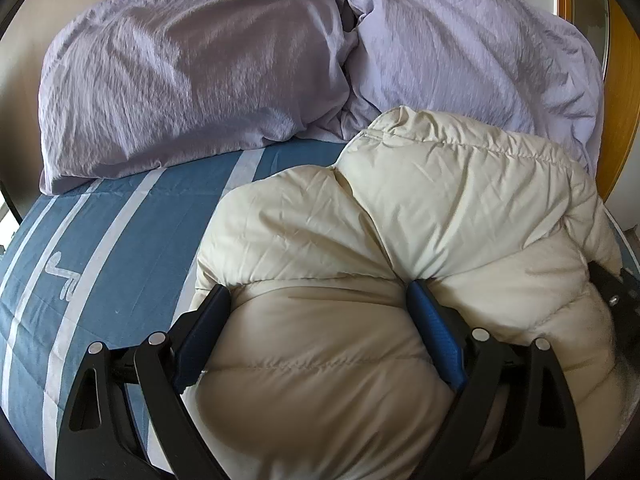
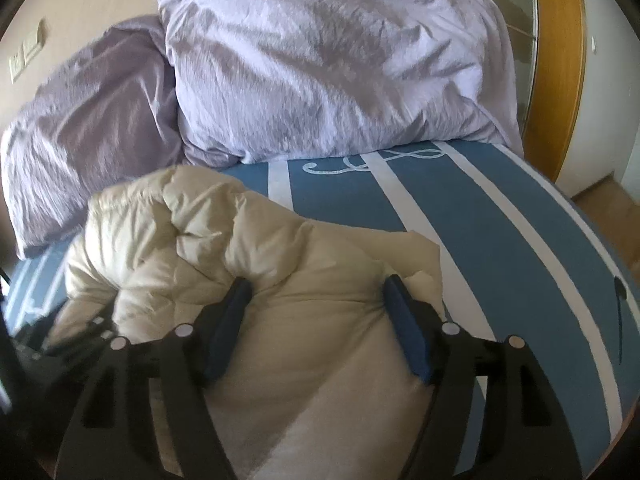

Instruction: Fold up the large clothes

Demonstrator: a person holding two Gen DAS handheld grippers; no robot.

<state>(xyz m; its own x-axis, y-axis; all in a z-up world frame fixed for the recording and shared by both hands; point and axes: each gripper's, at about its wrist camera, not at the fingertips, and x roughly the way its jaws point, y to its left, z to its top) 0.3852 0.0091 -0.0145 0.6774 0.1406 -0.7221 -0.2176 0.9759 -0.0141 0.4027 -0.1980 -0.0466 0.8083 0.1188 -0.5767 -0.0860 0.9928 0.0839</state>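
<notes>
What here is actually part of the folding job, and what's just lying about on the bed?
Part of the job:
- cream puffer jacket
- left gripper, jaws wide around a jacket bulge
- right gripper, jaws astride the jacket

Just there:
- two lilac pillows
- blue striped bedcover
- wall sockets

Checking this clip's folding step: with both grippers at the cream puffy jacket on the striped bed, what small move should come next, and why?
Probably close the right gripper on the bulge between its fingers. The cream quilted puffy jacket lies bunched on the blue-and-white striped bedcover, and the left gripper already straddles a fat fold at full width. The right one's pads look apart from the fabric, so it needs a grip before any fold.
</notes>
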